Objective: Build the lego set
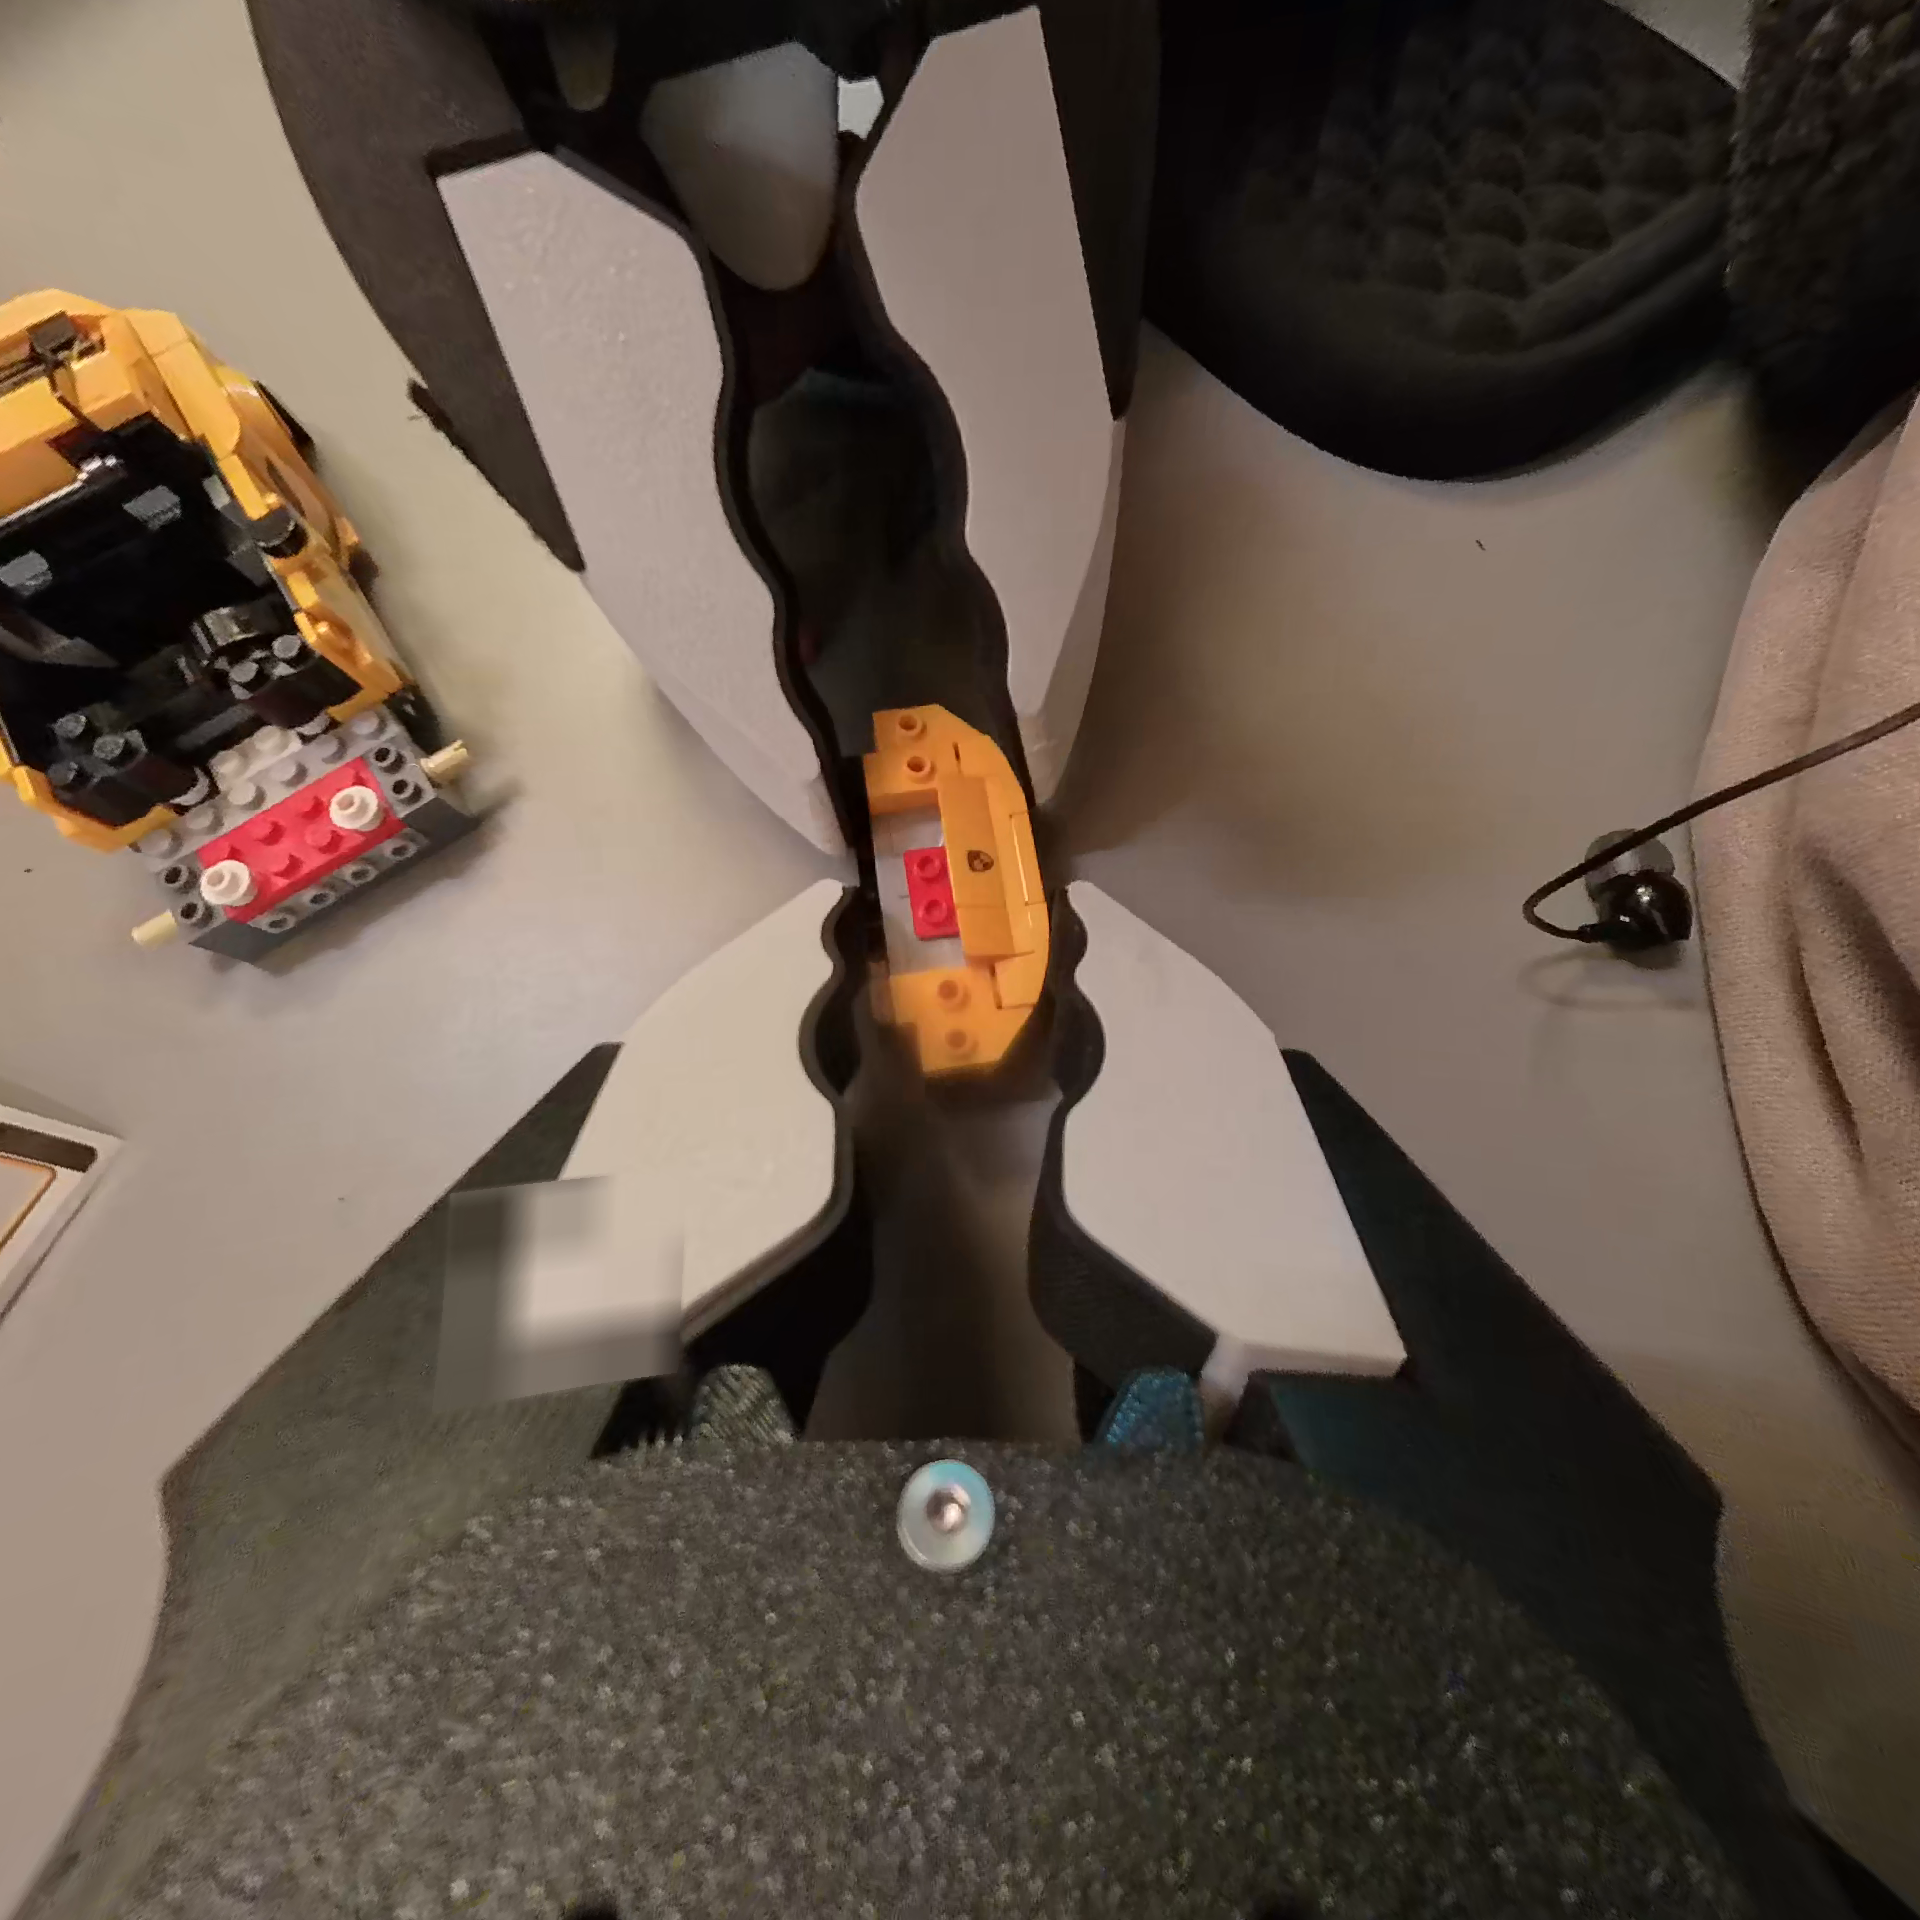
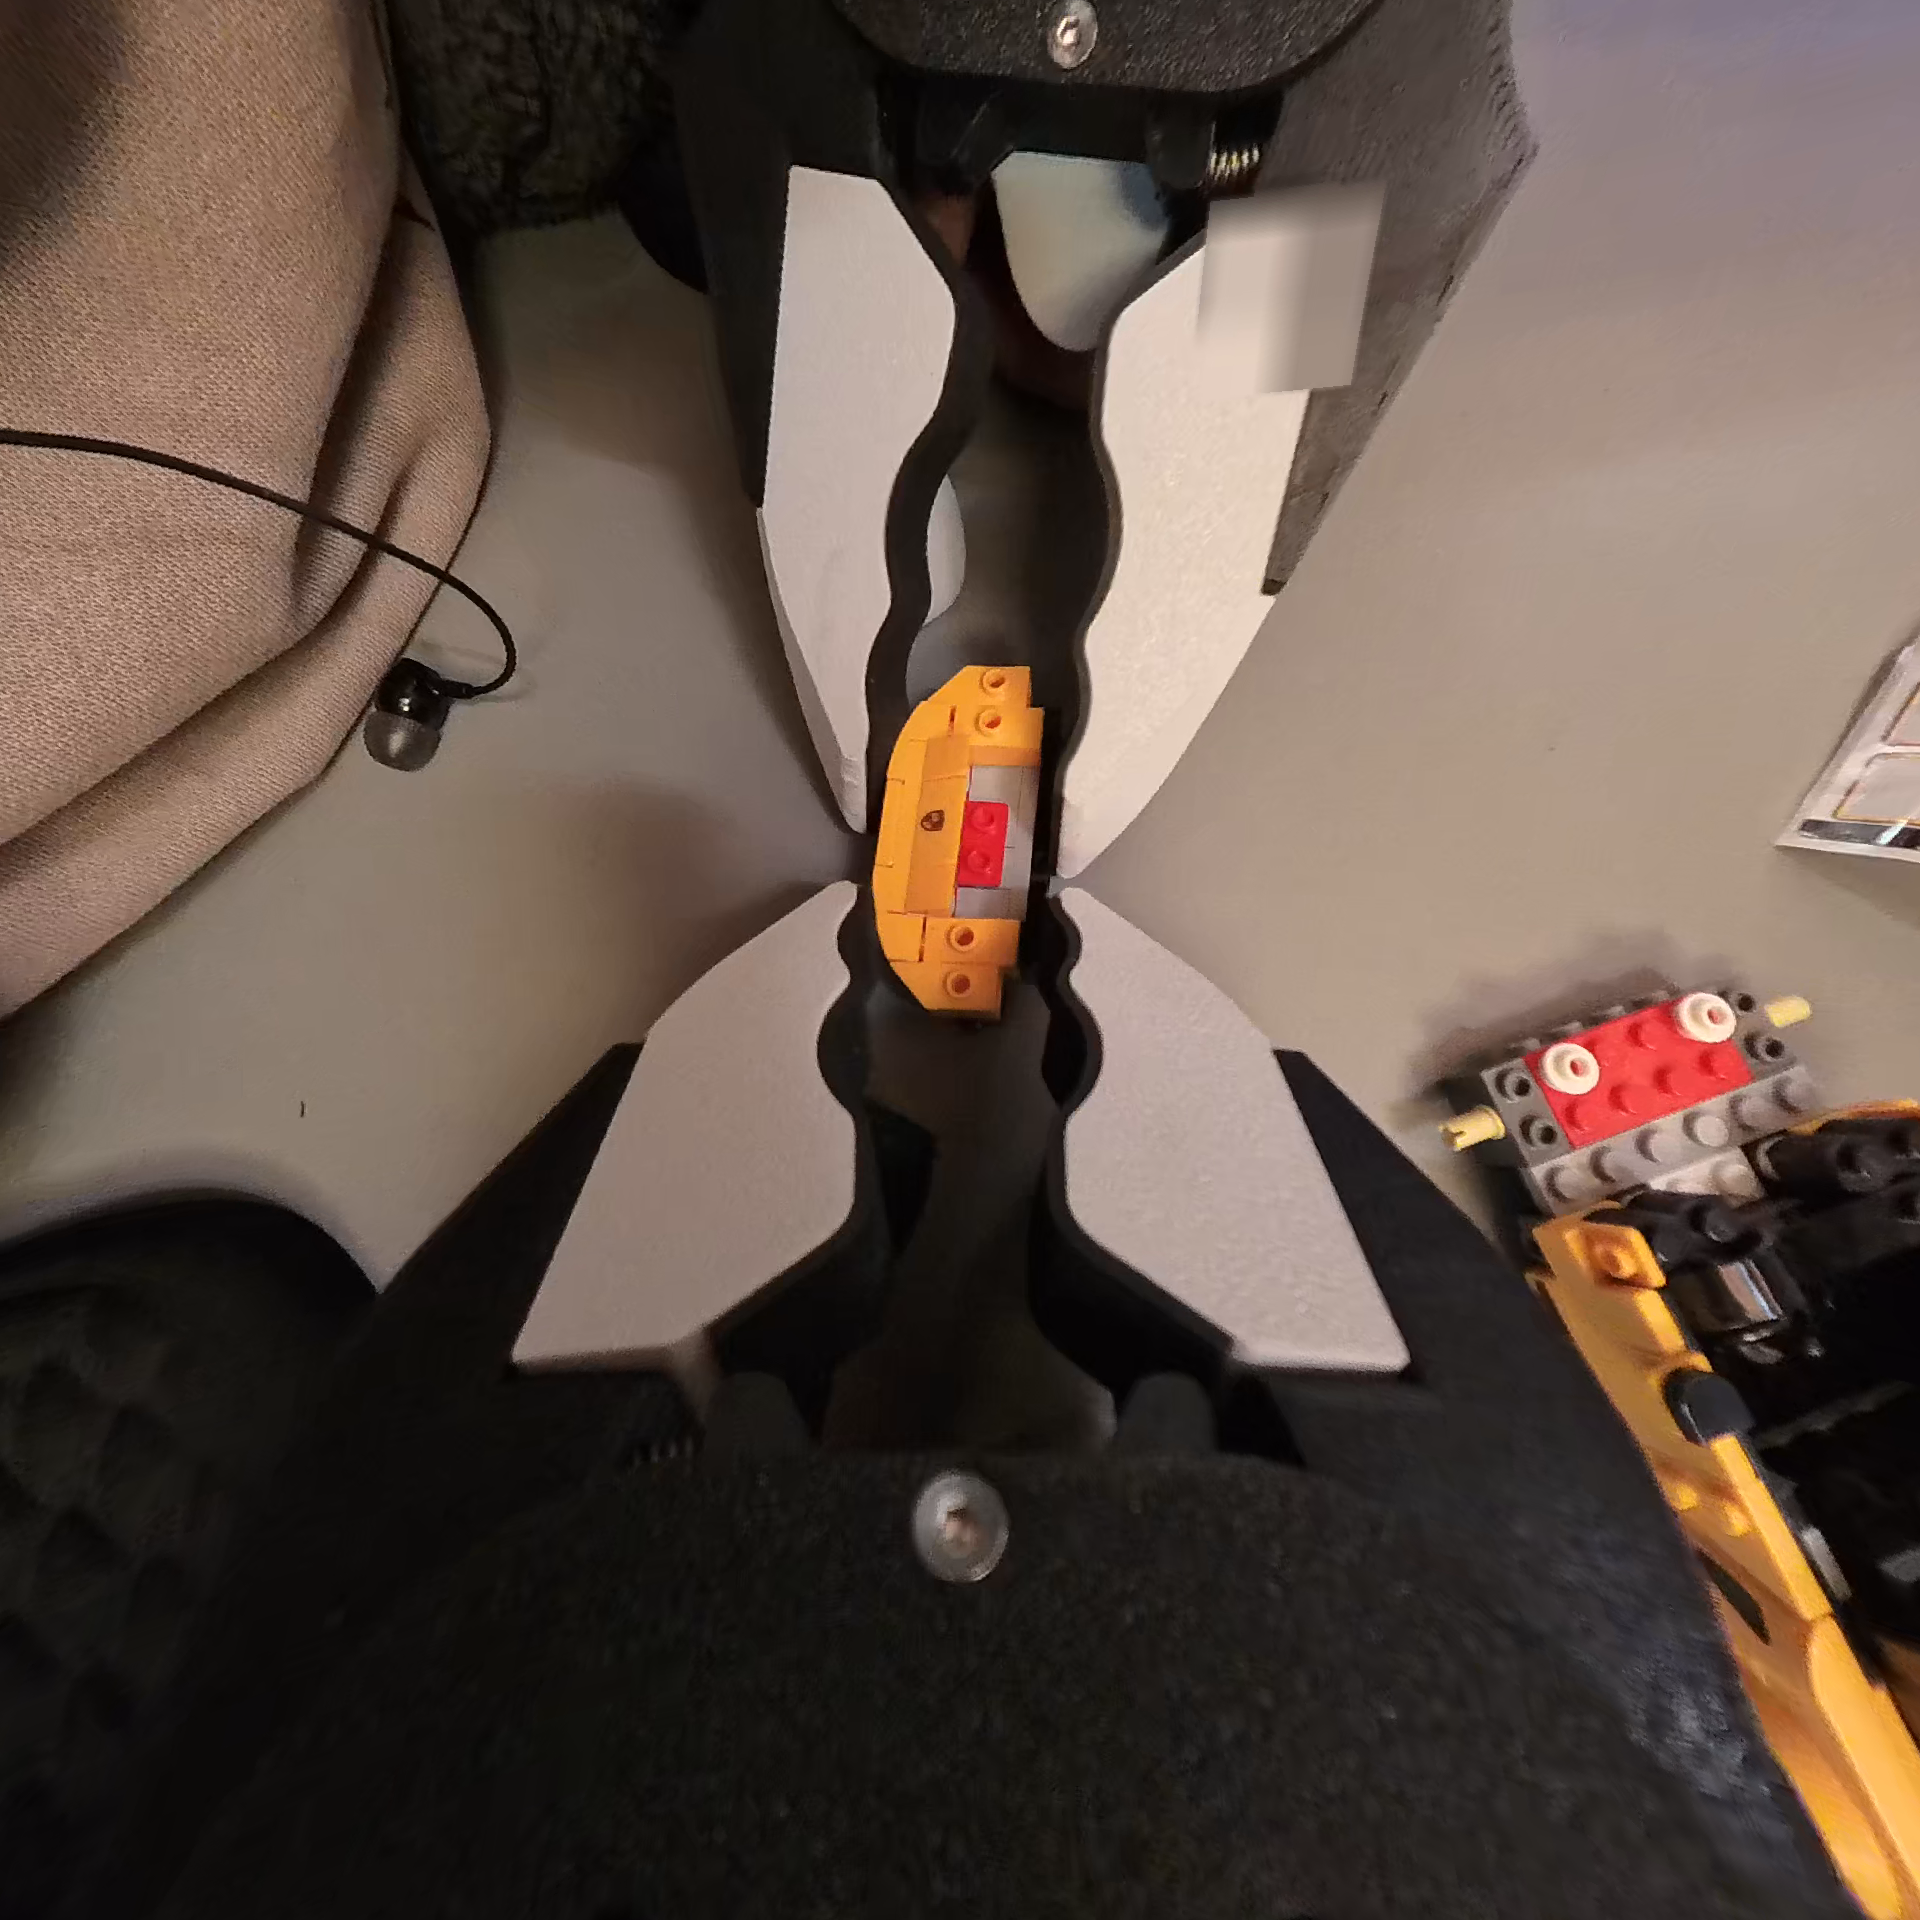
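1. Two grippers meet tip to tip over a pale grey table (image 1: pixel 1299 644), and both clamp the same small piece from opposite ends.
2. In the left wrist view, the left gripper (image 1: pixel 951 997) reaches up from the bottom of the frame, fingers closed on the lower end of an orange bumper (image 1: pixel 961 894).
3. In that same view the right gripper (image 1: pixel 935 790) comes down from the top and pinches the bumper's upper end.
4. The bumper is a curved orange block with a small red brick (image 1: pixel 928 890) set in a grey recess; it sits at frame centre, held between the fingertips.
5. In the right wrist view the layout mirrors: the right gripper (image 2: pixel 951 961) rises from the bottom, the left gripper (image 2: pixel 961 769) hangs from the top, with the bumper (image 2: pixel 951 842) between them.
6. A half-built yellow and black car (image 1: pixel 177 582) lies at the left of the left view, well apart from the grippers.
7. Its exposed grey end carries a red plate (image 1: pixel 296 836) with two white round studs.
8. The car (image 2: pixel 1704 1299) fills the lower right of the right view.
9. A black earbud (image 1: pixel 1642 899) on a thin cord lies at the right, near beige cloth (image 1: pixel 1808 935).
10. A printed sheet (image 2: pixel 1870 790) shows at the right edge of the right view.
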The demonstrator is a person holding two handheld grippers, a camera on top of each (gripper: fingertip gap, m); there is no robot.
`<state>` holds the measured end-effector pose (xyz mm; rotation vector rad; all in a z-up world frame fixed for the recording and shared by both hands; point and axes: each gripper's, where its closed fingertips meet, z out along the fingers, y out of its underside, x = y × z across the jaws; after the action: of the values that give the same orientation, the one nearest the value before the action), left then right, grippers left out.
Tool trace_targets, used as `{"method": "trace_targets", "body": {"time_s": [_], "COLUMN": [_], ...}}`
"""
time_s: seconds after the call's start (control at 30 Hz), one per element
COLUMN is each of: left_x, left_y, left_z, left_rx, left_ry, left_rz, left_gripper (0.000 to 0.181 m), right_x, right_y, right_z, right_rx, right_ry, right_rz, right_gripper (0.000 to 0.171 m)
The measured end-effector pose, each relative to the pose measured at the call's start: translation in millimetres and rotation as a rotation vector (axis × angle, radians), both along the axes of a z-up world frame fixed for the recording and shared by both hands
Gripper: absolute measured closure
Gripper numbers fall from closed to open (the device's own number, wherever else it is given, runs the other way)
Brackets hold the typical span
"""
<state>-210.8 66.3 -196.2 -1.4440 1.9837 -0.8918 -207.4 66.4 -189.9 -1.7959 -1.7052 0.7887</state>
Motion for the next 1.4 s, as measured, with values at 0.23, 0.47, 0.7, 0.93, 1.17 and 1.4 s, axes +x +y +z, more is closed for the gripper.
{"method": "trace_targets", "body": {"time_s": [0.23,0.47,0.7,0.93,1.17,1.4], "left_x": [0,2,2,0,4,4], "left_y": [1,0,-1,-4,-2,-3], "left_z": [-1,-1,-1,-2,7,8], "left_rx": [0.010,0.018,0.018,-0.007,-0.138,-0.114], "left_ry": [0.001,-0.006,-0.006,0.008,-0.017,-0.037], "left_rz": [-0.001,-0.006,-0.013,-0.040,0.005,-0.001], "left_gripper": [0.147,0.147,0.147,0.138,0.142,0.166], "right_x": [0,1,6,7,8,9], "right_y": [0,0,0,0,3,5], "right_z": [0,1,-2,-6,-7,-7], "right_rx": [0.034,-0.011,-0.054,-0.032,-0.027,-0.045], "right_ry": [0.003,0.012,-0.020,-0.055,-0.088,-0.085], "right_rz": [0.001,-0.063,-0.089,-0.062,-0.039,-0.053], "right_gripper": [0.141,0.140,0.139,0.141,0.141,0.142]}}
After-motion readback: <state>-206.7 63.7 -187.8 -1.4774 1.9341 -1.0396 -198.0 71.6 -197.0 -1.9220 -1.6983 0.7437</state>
